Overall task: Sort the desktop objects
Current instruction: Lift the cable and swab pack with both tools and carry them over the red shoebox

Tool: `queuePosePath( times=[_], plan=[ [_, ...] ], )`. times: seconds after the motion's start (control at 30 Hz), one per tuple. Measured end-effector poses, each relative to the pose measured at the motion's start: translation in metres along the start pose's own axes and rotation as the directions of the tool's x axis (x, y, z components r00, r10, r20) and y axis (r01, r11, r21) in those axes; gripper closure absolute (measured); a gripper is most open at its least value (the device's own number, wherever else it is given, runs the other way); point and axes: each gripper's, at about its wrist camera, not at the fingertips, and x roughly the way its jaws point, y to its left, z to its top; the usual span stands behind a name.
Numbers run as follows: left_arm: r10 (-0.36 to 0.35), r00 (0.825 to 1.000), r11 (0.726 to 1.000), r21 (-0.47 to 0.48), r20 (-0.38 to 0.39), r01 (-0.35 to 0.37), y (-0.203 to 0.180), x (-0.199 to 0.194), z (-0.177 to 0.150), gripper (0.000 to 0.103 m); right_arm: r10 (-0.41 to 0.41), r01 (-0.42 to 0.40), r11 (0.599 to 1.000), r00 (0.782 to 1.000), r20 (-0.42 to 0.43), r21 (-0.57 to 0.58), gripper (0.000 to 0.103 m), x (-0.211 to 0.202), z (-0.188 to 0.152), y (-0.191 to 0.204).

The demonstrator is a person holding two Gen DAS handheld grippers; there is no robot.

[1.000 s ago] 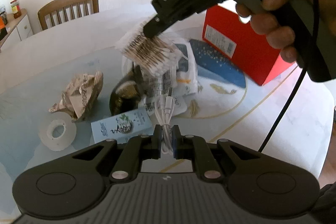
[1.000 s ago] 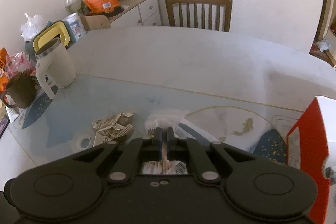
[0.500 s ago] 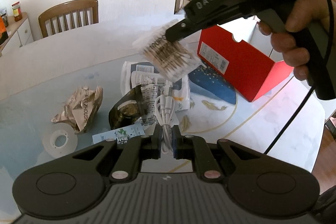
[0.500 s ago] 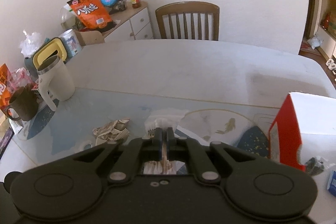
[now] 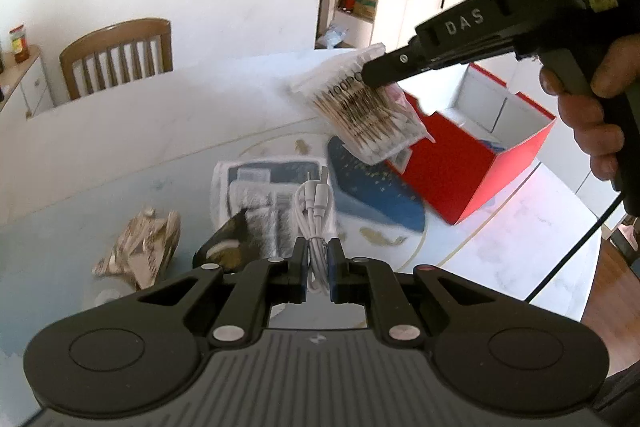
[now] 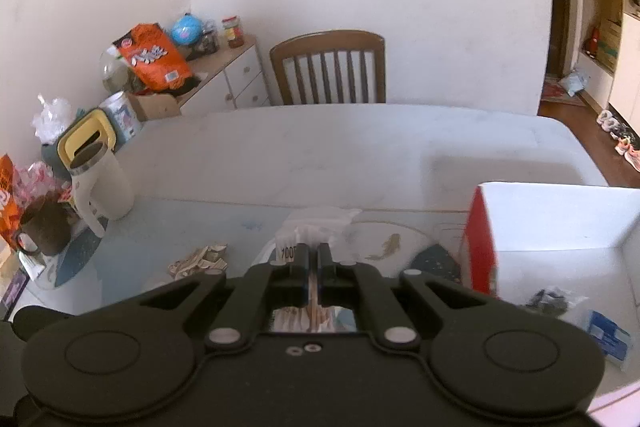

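White cable [image 5: 316,227] pinched in left jaws, right jaws gripping swab packet [image 5: 366,115] aloft.

In the left wrist view, the near part of the white cable [image 5: 316,215] is covered where it is clamped in the left tool [image 5: 318,263], and the dark packet [image 5: 224,247] is partly hidden behind that tool's body. The red box [image 5: 460,167] is overlapped by the cotton swab pack [image 5: 364,115]. In the right wrist view, most of that pack [image 6: 308,239] is concealed by the right tool [image 6: 314,267]; the small items [image 6: 556,301] inside the box are blurred beyond identification
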Motion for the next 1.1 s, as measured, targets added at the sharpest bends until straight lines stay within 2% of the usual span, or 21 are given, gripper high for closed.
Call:
queuePosePath(
  times=[0.47,0.73,1.1],
  plan=[
    [-0.031,0.999,0.999,0.045,0.043,0.029,-0.035,0.005,0.041,0.094,-0.07,0.068,0.997,0.997,0.044,0.037,0.101,-0.045,-0.005,-0.041],
    [-0.045,0.997,0.997,0.066,0.06,0.041,-0.066,0.016,0.064,0.094,-0.099,0.096,0.994,0.993,0.062,0.06,0.101,-0.063,-0.008,-0.08],
    [-0.054,0.996,0.995,0.083,0.067,0.048,-0.12,0.051,0.098,0.094,-0.134,0.129,0.989,0.989,0.064,0.076,0.101,-0.082,-0.012,-0.145]
  ],
)
